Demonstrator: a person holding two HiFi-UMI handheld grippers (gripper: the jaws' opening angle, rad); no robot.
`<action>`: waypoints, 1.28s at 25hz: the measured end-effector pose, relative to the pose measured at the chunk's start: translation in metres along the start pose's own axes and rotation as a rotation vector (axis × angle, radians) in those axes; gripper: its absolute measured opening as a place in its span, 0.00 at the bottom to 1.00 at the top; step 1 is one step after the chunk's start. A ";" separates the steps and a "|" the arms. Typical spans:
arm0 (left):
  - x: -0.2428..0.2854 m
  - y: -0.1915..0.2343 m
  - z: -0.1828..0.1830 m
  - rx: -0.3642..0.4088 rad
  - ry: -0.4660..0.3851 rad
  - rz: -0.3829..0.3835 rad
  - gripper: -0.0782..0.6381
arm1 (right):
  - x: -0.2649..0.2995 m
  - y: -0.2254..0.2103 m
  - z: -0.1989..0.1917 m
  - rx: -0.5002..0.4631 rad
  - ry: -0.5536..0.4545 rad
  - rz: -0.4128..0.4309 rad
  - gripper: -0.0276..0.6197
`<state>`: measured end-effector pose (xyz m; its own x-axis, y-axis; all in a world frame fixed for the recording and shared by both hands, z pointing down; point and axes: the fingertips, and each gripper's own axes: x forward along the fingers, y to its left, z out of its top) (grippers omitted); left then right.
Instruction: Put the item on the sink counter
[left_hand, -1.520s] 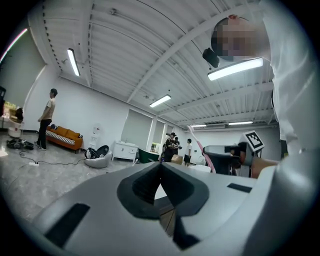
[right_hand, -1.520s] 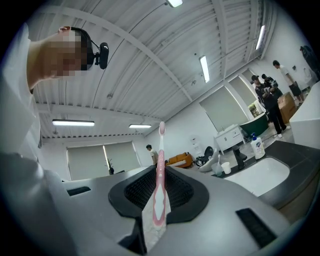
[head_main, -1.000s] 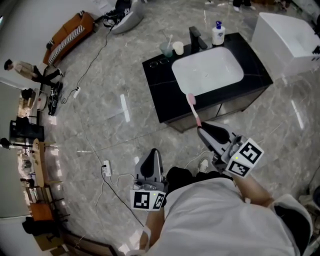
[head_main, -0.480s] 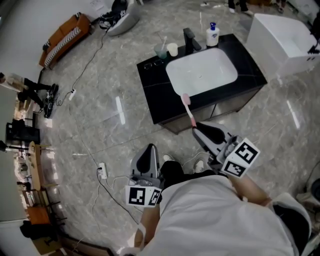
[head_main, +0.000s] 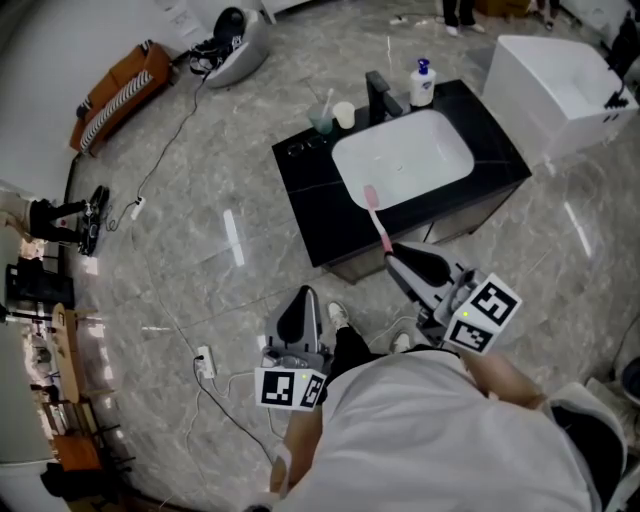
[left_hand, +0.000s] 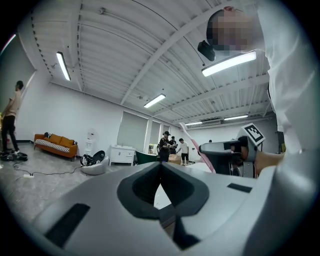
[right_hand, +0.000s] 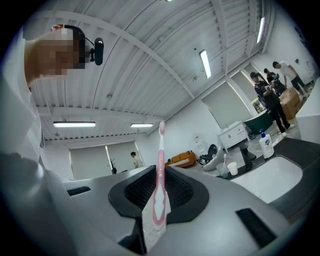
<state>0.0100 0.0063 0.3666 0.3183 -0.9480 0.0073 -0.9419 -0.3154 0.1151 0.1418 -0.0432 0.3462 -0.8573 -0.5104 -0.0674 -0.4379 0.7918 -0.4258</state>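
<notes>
Head view, from the left: the left gripper (head_main: 303, 303) hangs low by the person's body, pointing forward, well short of the sink counter (head_main: 310, 195). In the left gripper view its jaws (left_hand: 161, 167) stand together at the tips with nothing between them, so it is idle and plays no part in the carry.

To its right, the right gripper (head_main: 398, 258) is clamped on the handle of a pink toothbrush (head_main: 376, 213). The brush stands straight out past the jaw tips, head leading; from above, that head overlaps the counter's near edge and the rim of the white basin (head_main: 400, 160), but height above the top cannot be judged. The right gripper view confirms the hold: the handle (right_hand: 160, 165) is pinched between the ribbed pads, upright, the bristle end far beyond the tips.

Ahead of that gripper and slightly to its right lies the counter, with a cup holding a brush (head_main: 322, 118), a white cup (head_main: 345, 115), a dark faucet (head_main: 380, 95) and a soap bottle (head_main: 421, 85) along its far side.

By my reading, the pick-up is done and the carry is nearly finished. What remains is to bring the brush over bare black top beside the basin, lower it flat, and part the jaws.
</notes>
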 end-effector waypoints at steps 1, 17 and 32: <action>0.004 0.005 0.001 -0.004 -0.005 -0.009 0.11 | 0.006 0.000 0.001 -0.006 0.000 -0.006 0.16; 0.053 0.100 0.001 -0.072 -0.019 -0.100 0.11 | 0.095 -0.010 0.011 -0.038 -0.003 -0.087 0.16; 0.059 0.121 -0.012 -0.118 -0.006 -0.092 0.11 | 0.122 -0.018 0.022 -0.061 -0.009 -0.078 0.16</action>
<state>-0.0842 -0.0869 0.3926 0.4013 -0.9158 -0.0143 -0.8897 -0.3935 0.2314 0.0514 -0.1272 0.3254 -0.8173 -0.5746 -0.0446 -0.5195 0.7680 -0.3747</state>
